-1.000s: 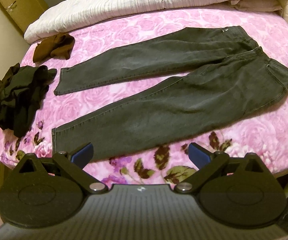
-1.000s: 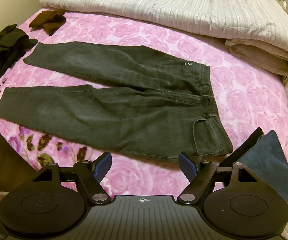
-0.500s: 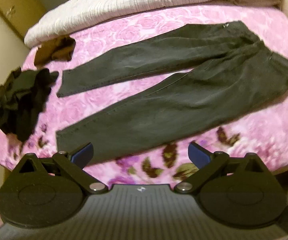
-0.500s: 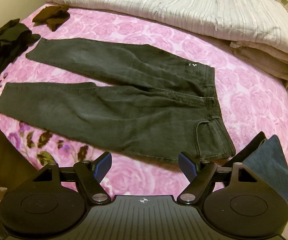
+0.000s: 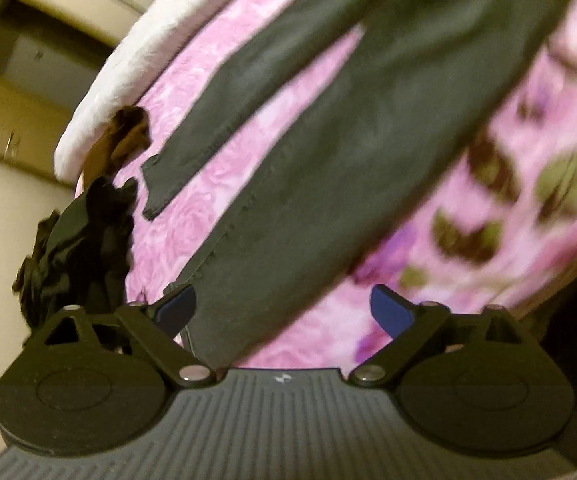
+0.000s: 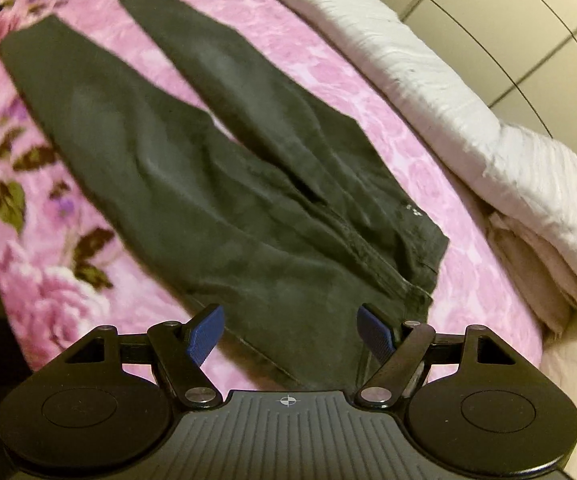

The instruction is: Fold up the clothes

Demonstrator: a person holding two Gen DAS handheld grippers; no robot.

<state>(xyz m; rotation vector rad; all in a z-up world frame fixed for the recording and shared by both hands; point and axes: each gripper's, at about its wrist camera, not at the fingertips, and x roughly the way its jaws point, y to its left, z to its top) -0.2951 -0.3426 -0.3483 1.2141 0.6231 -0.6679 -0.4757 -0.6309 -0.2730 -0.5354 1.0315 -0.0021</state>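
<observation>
Left wrist view, blurred: my left claw [image 5: 282,306] is over the hem end of the near leg of the dark trousers [image 5: 328,152], jaws apart and closing, cloth between them, pads not pressing yet. Risk: they pinch the pink bedspread [image 5: 468,240] along with the hem, or catch only one layer, and the leg sags in the lift. Right wrist view: my right claw [image 6: 290,330] stands apart and empty over the near waistband corner of the trousers [image 6: 216,184], spread flat on the bed, legs splayed. Risk: the thick waistband slips from a shallow bite. Black clothes pile [image 5: 76,248] lies just beside the hem; could snag.
</observation>
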